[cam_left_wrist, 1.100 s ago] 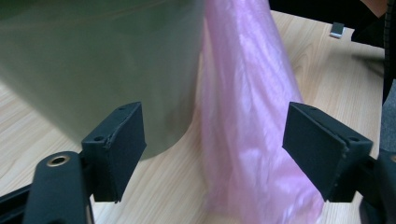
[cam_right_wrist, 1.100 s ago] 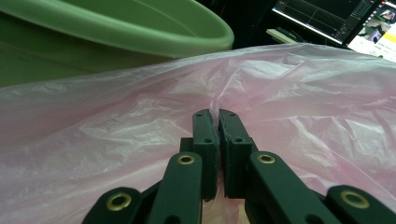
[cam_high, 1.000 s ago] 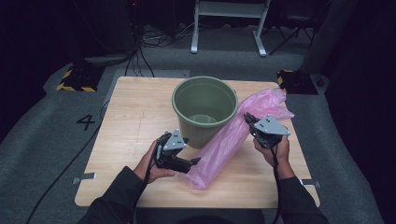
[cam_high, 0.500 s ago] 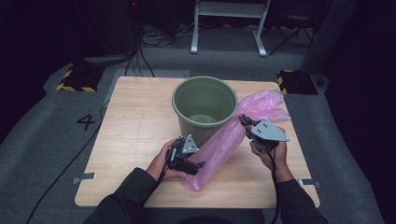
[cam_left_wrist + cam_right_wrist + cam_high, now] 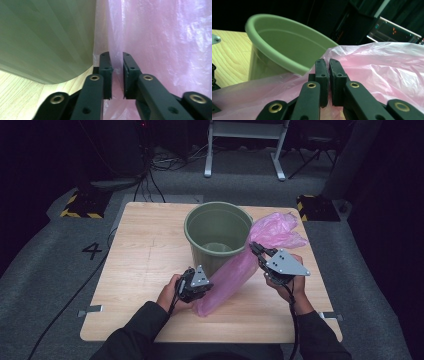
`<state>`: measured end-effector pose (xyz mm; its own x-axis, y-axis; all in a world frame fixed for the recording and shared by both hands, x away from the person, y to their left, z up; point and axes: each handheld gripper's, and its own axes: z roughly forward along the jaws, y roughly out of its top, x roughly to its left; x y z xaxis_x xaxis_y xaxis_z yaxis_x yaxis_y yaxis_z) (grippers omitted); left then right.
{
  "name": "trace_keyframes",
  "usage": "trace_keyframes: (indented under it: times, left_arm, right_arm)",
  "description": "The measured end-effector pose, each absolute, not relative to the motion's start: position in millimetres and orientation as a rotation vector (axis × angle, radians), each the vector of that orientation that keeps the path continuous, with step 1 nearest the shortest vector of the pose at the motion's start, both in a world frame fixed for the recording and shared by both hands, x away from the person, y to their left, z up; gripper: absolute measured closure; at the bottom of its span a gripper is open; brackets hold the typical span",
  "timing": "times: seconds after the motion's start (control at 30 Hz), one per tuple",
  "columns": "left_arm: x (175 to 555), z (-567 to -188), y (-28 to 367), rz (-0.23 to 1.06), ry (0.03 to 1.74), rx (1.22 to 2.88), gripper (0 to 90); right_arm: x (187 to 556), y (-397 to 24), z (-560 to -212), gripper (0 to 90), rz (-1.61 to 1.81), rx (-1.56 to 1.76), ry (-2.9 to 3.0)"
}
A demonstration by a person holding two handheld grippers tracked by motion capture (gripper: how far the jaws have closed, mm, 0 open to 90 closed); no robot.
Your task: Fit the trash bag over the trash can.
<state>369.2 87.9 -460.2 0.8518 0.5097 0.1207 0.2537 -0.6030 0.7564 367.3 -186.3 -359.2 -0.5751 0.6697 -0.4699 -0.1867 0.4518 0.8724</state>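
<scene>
A green plastic bucket (image 5: 217, 232) stands upright mid-table with nothing in it. A long pink plastic bag (image 5: 240, 270) lies slanted along its right side, from the front of the table up past the rim. My left gripper (image 5: 207, 289) is at the bag's lower end, beside the bucket wall (image 5: 45, 37). Its jaws stand a narrow gap apart with a fold of pink film (image 5: 170, 45) between them. My right gripper (image 5: 254, 246) is shut on the bag's upper part (image 5: 382, 65), just right of the bucket rim (image 5: 287, 42).
The wooden table (image 5: 145, 255) has bare room to the left of the bucket and along the front edge. On the grey floor are a painted 4 (image 5: 92, 251), cables, two yellow-black striped blocks (image 5: 80, 205) and a white stand (image 5: 245, 140) at the back.
My left gripper moved right, into the bag's lower end. The right gripper shifted slightly left and forward with the bag's upper part.
</scene>
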Motion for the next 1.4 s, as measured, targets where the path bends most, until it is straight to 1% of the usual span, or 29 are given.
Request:
trace_keyframes:
  times: [0.23, 0.27, 0.47, 0.7, 0.73, 0.77, 0.9, 1.03, 1.07, 1.1, 1.3, 1.33, 1.37, 1.4]
  left_arm:
    - [356, -455, 100, 0.451, 0.527, 2.196, 86.5]
    - [351, -452, 103, 0.449, 0.526, 2.166, 87.2]
    - [339, -444, 115, 0.447, 0.487, 2.128, 88.7]
    - [337, -437, 127, 0.460, 0.493, 2.085, 87.8]
    - [338, -434, 131, 0.440, 0.491, 2.062, 81.7]
    - [338, -434, 131, 0.440, 0.491, 2.062, 79.4]
    - [339, -428, 135, 0.475, 0.493, 2.040, 79.0]
    - [338, -422, 135, 0.493, 0.468, 2.022, 84.7]
    - [337, -419, 134, 0.504, 0.455, 2.018, 88.3]
    - [337, -419, 134, 0.504, 0.455, 2.018, 89.0]
    - [337, -413, 135, 0.537, 0.442, 1.994, 89.4]
    - [339, -412, 135, 0.538, 0.448, 1.986, 89.5]
    - [339, -412, 135, 0.538, 0.448, 1.986, 89.5]
    - [340, -412, 134, 0.544, 0.452, 1.985, 89.5]
  right_arm:
    - [357, -171, -346, 86.9, 1.234, 0.313, 1.822]
    - [353, -165, -343, 86.9, 1.239, 0.275, 1.822]
    - [344, -149, -332, 87.0, 1.266, 0.169, 1.832]
    - [351, -135, -323, 87.2, 1.313, 0.116, 1.880]
    - [356, -130, -320, 87.2, 1.313, 0.108, 1.897]
    - [356, -130, -320, 87.2, 1.313, 0.108, 1.897]
    - [369, -123, -317, 87.2, 1.312, 0.123, 1.954]
    - [385, -121, -314, 87.2, 1.341, 0.163, 2.014]
    - [393, -121, -314, 87.2, 1.344, 0.197, 2.056]
    - [393, -121, -314, 87.2, 1.344, 0.197, 2.056]
    - [419, -127, -315, 87.0, 1.408, 0.325, 2.166]
    - [428, -129, -318, 86.8, 1.429, 0.363, 2.222]
    - [428, -129, -318, 86.8, 1.429, 0.363, 2.222]
    - [437, -129, -320, 86.7, 1.427, 0.392, 2.282]
